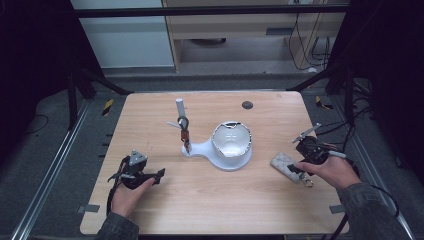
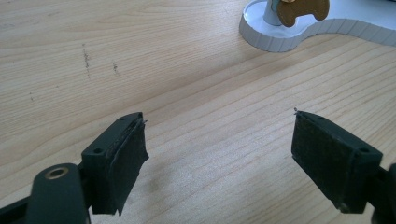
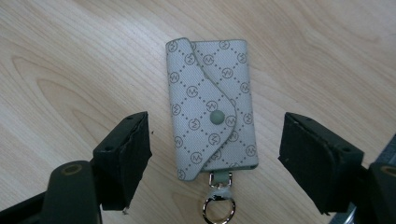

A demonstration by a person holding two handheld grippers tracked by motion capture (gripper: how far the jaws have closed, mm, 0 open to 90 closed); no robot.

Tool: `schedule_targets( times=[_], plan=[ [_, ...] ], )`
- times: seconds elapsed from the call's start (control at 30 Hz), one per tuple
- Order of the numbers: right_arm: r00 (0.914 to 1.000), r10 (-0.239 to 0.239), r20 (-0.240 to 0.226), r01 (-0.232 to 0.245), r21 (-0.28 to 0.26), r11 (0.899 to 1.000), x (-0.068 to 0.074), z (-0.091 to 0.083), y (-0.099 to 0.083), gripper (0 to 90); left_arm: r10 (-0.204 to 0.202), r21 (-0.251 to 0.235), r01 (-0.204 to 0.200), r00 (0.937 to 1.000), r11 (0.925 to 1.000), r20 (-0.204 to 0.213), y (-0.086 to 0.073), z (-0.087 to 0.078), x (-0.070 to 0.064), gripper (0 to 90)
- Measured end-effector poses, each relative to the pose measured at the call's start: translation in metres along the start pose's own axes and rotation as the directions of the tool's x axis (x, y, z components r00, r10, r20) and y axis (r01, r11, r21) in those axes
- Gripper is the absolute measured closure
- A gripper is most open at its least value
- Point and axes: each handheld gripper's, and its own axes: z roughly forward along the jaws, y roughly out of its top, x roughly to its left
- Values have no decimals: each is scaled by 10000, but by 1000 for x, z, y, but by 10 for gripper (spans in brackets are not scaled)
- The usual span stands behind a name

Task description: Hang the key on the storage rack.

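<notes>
Both grippers stand wide open, gripping nothing. Right gripper (image 3: pixel 215 140) hovers over the grey key pouch (image 3: pixel 212 107), lying flat on the tabletop (image 1: pixel 200 200) between its jaws; left gripper (image 2: pixel 219 144) faces bare wood.

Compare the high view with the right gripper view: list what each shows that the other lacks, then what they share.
High view alone: the left gripper, the white stand with its cracked white bowl, and a keychain hanging on the stand's post.

Right gripper view alone: the key pouch's monogram pattern, green snap button and metal ring.

Both: the pouch lying flat on the wooden table, with the right gripper open around it, apart from it.
</notes>
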Motion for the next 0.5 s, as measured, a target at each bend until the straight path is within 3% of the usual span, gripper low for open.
schedule_targets(
  times=[0.5],
  plan=[
    [9984,-19,-562,50,564,9984,-6,36,-12,162,-9,114,9,10000,9999,16,-1,1,1,168]
  ],
)
